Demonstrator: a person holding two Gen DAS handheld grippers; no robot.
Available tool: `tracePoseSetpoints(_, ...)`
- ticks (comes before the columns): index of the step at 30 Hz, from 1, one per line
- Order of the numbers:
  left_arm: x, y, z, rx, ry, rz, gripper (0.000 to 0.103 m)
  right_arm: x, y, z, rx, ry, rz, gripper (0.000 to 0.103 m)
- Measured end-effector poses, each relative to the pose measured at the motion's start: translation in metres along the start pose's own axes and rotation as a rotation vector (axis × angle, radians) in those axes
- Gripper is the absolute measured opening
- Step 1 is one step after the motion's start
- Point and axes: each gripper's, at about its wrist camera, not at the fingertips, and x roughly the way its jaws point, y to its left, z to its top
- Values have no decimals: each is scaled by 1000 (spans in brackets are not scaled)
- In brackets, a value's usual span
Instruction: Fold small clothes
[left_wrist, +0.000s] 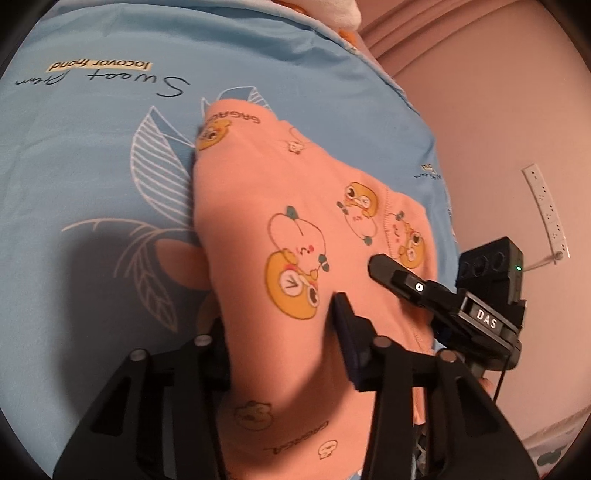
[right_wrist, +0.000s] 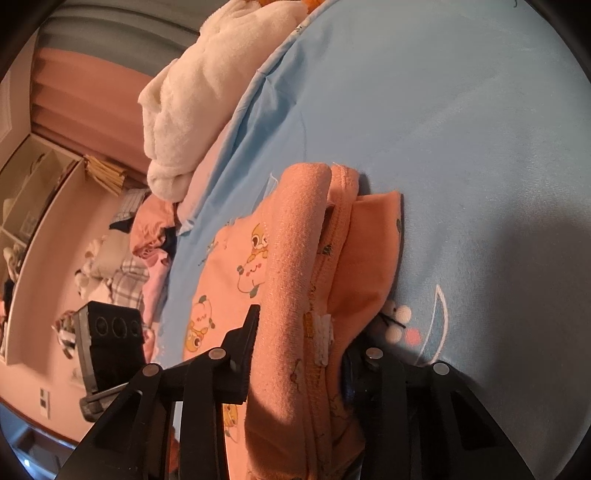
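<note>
Both grippers were on the peach cotton baby garment with the cartoon duck print (left_wrist: 295, 206), which lay on the light blue leaf-print bedsheet (left_wrist: 92, 155) close to the sheet's edge by the wall. Your left gripper (left_wrist: 280, 332) had the cloth bunched between its fingers; I couldn't see both pads, but it looked clamped on the fabric. Your right gripper (right_wrist: 299, 347) was pinched on the thick rolled hem at the garment's end (right_wrist: 303, 236), with the little white label (right_wrist: 323, 339) right at the jaws. My guess is you grabbed two points on the same end so you could lift it evenly and lay it over for a fold.

Watch the surroundings though: the fluffy white towel pile (right_wrist: 184, 103) sat at the sheet's far edge, and a heap of mixed laundry (right_wrist: 122, 266) lay down off the side. With the garment so near the edge, a loose fold could slide off.
</note>
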Motion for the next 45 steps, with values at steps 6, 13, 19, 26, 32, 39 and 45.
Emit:
tracePoseSetpoints(6,3,-17,-1,84,-7,117,36,-3,11,-2,-39,-20,-52,28)
tracePoseSetpoints(13,-5,-30,-11,152,-21,189,32,-18,33,-13,-126,-76,-83,25)
tracePoseSetpoints(19,-22,-48,-27,230,-39,219,31,-37,50,-27,-174,-95,-89,25)
tracePoseSetpoints(26,-35,-62,-47,244,-28,220,31,-55,65,-48,-202,-99,-96,25)
tracePoseSetpoints(32,-48,-76,-70,261,-37,226,31,-72,73,-67,-217,-98,-99,25)
tracePoseSetpoints(39,-71,-87,-110,251,-32,239,31,-91,92,-99,-250,-88,-120,25)
tracePoseSetpoints(45,-96,-99,-138,272,-51,247,31,-107,112,-123,-293,-93,-117,25)
